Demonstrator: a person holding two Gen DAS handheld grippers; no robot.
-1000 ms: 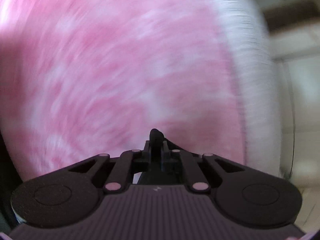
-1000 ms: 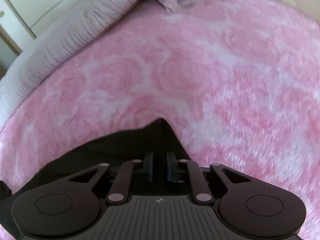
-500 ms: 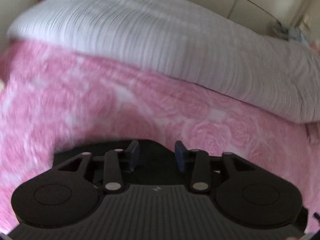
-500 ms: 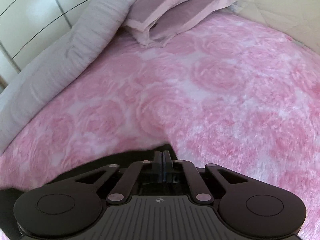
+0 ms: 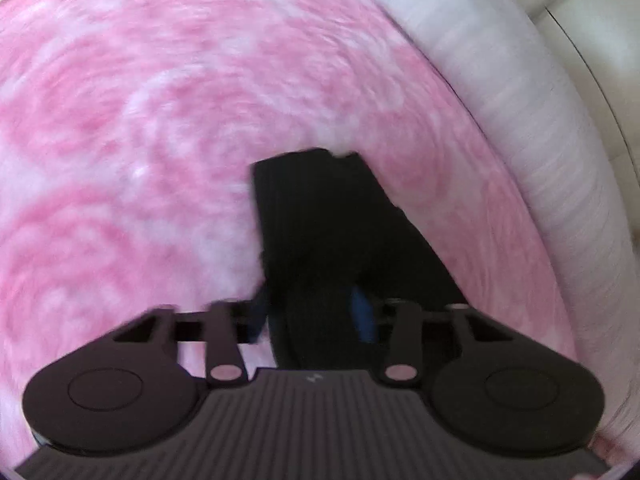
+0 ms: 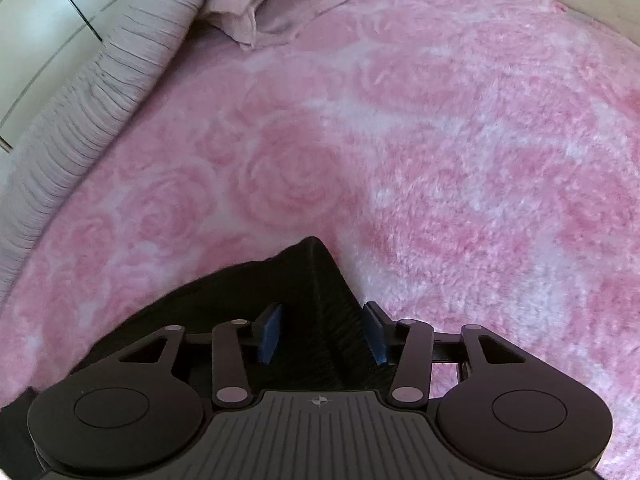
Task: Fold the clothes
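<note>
A black ribbed garment lies on the pink rose-patterned blanket (image 5: pixel 152 128). In the blurred left wrist view a strip of the garment (image 5: pixel 320 216) runs away from my left gripper (image 5: pixel 309 316). Its jaws are closing, with bunched cloth filling the gap between the blue pads (image 5: pixel 362 316). In the right wrist view a raised fold of the garment (image 6: pixel 312 276) stands between the fingers of my right gripper (image 6: pixel 323 332). Those jaws are opening, and the blue pads (image 6: pixel 270 334) stand clear of the fold on both sides.
A pale ribbed duvet (image 5: pixel 520 128) borders the blanket; in the right wrist view the duvet (image 6: pixel 80 120) lies at the left. Mauve pillows (image 6: pixel 280 4) sit at the far end. White cupboard doors (image 6: pixel 36 12) stand beyond the bed. Pink blanket (image 6: pixel 460 160) spreads ahead and right.
The left gripper let go of a cloth tip, swung across the bed and now has a strip of the black garment between its jaws. The right gripper, shut before, has opened.
</note>
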